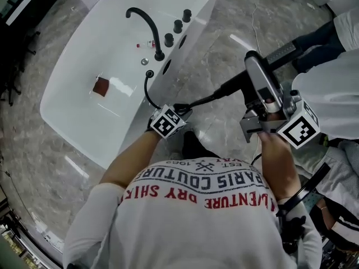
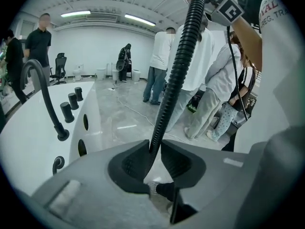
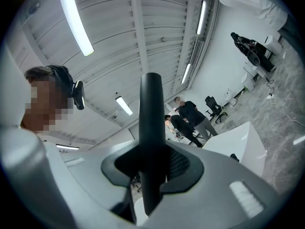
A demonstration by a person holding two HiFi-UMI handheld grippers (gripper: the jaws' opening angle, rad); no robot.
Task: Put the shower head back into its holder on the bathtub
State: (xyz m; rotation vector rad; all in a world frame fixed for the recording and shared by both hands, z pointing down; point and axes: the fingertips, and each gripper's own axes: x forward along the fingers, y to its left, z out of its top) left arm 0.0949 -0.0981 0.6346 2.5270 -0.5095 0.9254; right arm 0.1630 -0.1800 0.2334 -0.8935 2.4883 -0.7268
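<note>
The white bathtub lies at the upper left, with a black curved faucet and a row of black knobs on its rim. A black ribbed hose runs from the rim to the shower head, which is raised at the right. My left gripper is shut on the hose; in the left gripper view the hose runs up from between the pads of the left gripper. My right gripper is shut on the shower head's black handle, which stands between the jaws of the right gripper.
Oval holes pierce the tub's near side wall. A dark red object lies in the tub. Several people stand on the marble floor beyond; another person is close on my right.
</note>
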